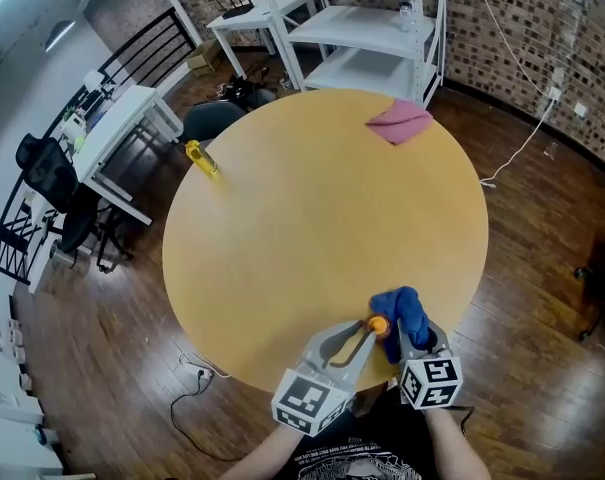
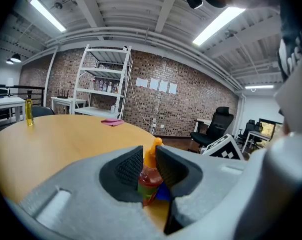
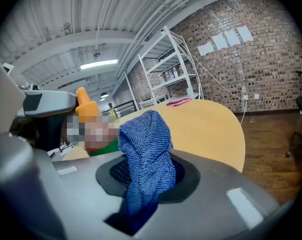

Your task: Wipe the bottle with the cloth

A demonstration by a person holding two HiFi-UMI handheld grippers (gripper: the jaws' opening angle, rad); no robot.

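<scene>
Two grippers are meeting at the 6 o'clock edge of the round light-wood surface (image 1: 312, 218), each doing one half of the job. The left gripper (image 2: 150, 158) is clenching the small clear bottle with an orange cap (image 2: 150, 176) by its neck and shoulder, apparently to steady it upright while its sides get rubbed. Whether its base is resting on the surface I cannot tell. The right gripper (image 3: 147, 178) is pinching the blue terry cloth (image 3: 145, 146) so that a bunched fold is standing up out of its jaws. That fold is lying against the bottle at the bottle's 3 o'clock side, which looks like a wiping contact. Nothing is crowding the pair. A crumpled pink cloth (image 1: 400, 121) is lying at the 1 o'clock rim, and a slim yellow bottle (image 1: 202, 158) is standing at the 10 o'clock rim, both well apart from the work. Beyond the 12 o'clock edge a white metal shelving unit (image 1: 367, 28) is standing on the dark wood floor. The likeliest hindrance is the left gripper itself, whose pads are covering the part of the bottle they are holding.
</scene>
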